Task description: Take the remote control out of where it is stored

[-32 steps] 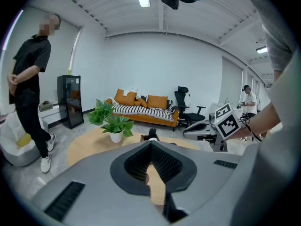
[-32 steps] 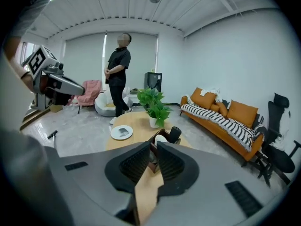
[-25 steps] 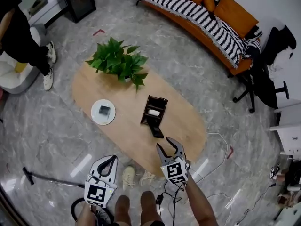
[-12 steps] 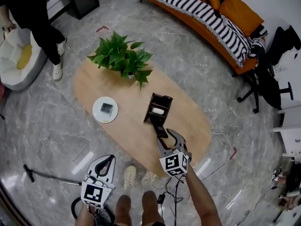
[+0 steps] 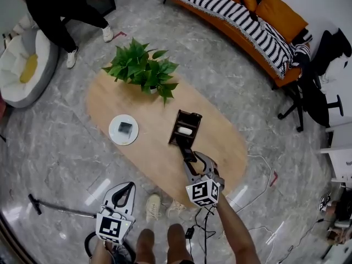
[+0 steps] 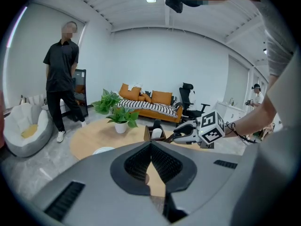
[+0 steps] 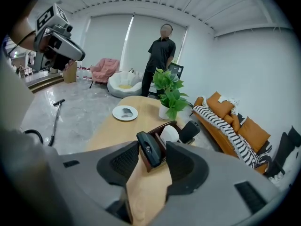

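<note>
Right fingers (image 7: 188,167), just spread wide, flank the remote (image 7: 149,149) without gripping it. Its black end juts from a dark wooden box (image 5: 190,116) on the oval wood table (image 5: 110,100). A rounded white thing (image 7: 169,134) sits beside it in the box. A leafy plant (image 5: 142,67) and a round white plate (image 5: 114,131) stand farther off. Left fingers (image 6: 134,166) are closed and empty.

Bare right forearm (image 5: 237,231) stretched forward, right gripper (image 5: 196,159) angled down, jaws just opened wide, remote control (image 7: 149,149) end between them, left gripper (image 5: 128,185) held back near left, jaws together, empty
</note>
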`<state>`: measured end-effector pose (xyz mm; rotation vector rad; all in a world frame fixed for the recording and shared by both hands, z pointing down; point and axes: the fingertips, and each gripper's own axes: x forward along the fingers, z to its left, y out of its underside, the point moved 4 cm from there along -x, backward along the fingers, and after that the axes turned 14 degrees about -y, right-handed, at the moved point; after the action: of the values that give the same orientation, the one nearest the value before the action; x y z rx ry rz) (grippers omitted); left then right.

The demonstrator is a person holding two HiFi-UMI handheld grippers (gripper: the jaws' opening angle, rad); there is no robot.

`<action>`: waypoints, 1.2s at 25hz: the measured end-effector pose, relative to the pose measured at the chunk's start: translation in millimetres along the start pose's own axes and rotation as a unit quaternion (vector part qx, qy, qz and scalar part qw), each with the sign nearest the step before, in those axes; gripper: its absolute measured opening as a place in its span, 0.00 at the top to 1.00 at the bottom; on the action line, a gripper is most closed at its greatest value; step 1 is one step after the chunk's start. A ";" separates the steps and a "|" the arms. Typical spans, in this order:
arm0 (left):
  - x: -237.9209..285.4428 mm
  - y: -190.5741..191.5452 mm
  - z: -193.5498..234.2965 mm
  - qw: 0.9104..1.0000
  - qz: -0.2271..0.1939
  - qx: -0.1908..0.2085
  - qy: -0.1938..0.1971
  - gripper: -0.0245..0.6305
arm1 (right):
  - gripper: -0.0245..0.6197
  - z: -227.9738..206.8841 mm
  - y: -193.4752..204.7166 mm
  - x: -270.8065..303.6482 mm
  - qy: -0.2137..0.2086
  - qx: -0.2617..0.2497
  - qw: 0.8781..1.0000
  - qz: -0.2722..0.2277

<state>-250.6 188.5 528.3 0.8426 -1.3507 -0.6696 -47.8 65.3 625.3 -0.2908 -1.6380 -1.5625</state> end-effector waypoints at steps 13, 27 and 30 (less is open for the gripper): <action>-4.2 -5.0 2.7 1.000 -0.003 0.001 -0.002 0.95 | 0.75 2.1 -3.9 -1.2 0.002 -0.020 1.000 0.015; -8.9 -16.9 10.2 1.000 -0.009 0.012 -0.005 0.95 | 0.79 -5.5 -14.5 -7.1 0.022 -0.056 0.998 0.023; -9.6 -15.8 9.9 1.000 -0.009 0.011 -0.004 0.95 | 0.80 -6.2 -15.5 -7.3 0.024 -0.059 0.998 0.022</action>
<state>-260.6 186.3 510.0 0.8713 -1.3612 -0.6743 -51.1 59.3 608.4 -0.3485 -1.4954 -1.6234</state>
